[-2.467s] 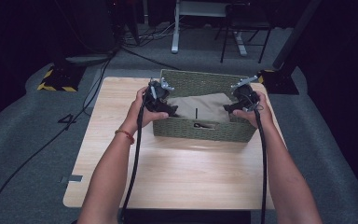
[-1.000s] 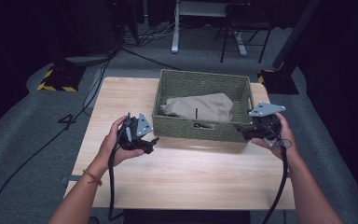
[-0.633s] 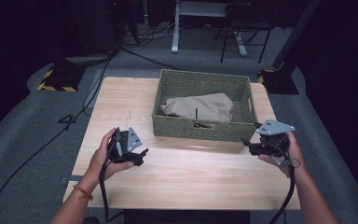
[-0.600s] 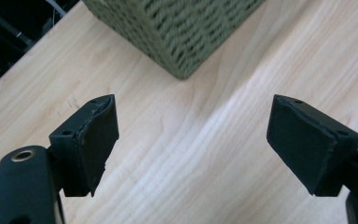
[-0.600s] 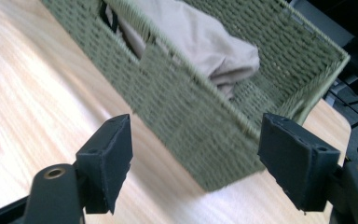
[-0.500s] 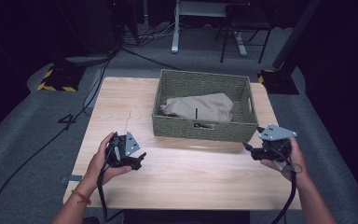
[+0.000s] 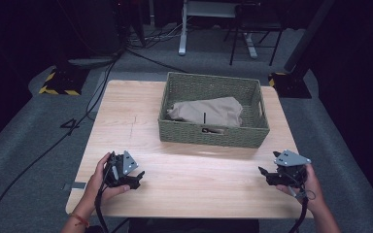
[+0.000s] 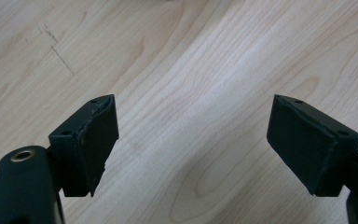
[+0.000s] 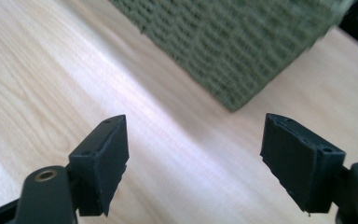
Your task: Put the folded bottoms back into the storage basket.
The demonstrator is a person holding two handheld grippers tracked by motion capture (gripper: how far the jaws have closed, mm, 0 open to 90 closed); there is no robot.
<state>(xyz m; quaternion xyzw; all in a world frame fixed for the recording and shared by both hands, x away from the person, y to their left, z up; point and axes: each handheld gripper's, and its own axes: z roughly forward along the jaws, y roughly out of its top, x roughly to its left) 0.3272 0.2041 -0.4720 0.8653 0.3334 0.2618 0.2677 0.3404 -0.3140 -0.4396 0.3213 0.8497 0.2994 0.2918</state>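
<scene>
One counter (image 7: 189,179) carries one woven basket (image 7: 212,137), and in the basket lies one folded tan cloth (image 7: 209,110). Two claws (image 7: 137,178) are in view (one in each of the two hands (image 7: 102,177)), each trailing one cable (image 7: 99,213).

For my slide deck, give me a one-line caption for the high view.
Both open grippers, left and right, rest low near the table's front edge; folded tan cloth lies in the woven basket.

You're at a desk (image 7: 189,189) in what looks like a dim lab or recording studio. Grey carpet (image 7: 29,160), loose floor cables (image 7: 34,160), hazard-striped tape (image 7: 58,91) and bare table legs (image 7: 182,29) behind suggest it.
</scene>
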